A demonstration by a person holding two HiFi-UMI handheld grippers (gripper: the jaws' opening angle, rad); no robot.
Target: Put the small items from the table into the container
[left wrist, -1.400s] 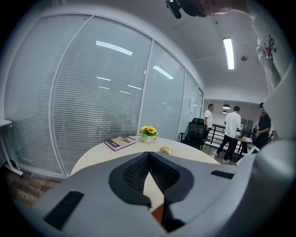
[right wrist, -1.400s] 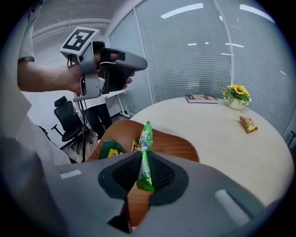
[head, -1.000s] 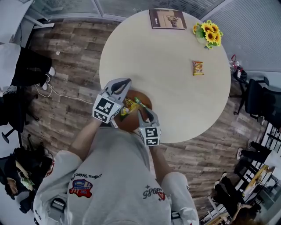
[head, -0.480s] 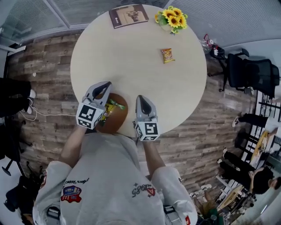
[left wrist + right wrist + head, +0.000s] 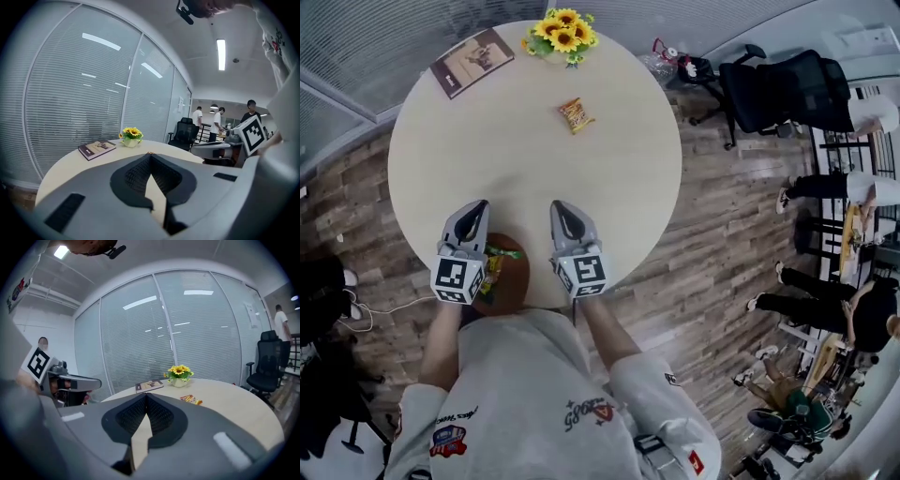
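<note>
An orange snack packet (image 5: 576, 114) lies on the round beige table (image 5: 619, 187), toward its far side; in the right gripper view the packet (image 5: 190, 399) sits right of my jaws. A brown bowl-like container (image 5: 518, 278) rests at the near table edge with colourful packets (image 5: 494, 265) inside. My left gripper (image 5: 473, 214) hovers over the bowl's far left rim, jaws shut and empty (image 5: 150, 157). The right gripper (image 5: 560, 211) hangs to the right of the bowl, also shut with nothing in it (image 5: 146, 395). Both point across the table.
A book (image 5: 473, 58) and a pot of sunflowers (image 5: 562, 33) stand at the table's far edge. A black office chair (image 5: 787, 89) and several people (image 5: 853, 309) are on the wooden floor to the right. Glass walls with blinds (image 5: 84, 93) lie behind the table.
The right gripper rose off the bowl and swung right, shut, leaving a green-yellow packet in the bowl. The left gripper shifted alongside it. The head view has turned.
</note>
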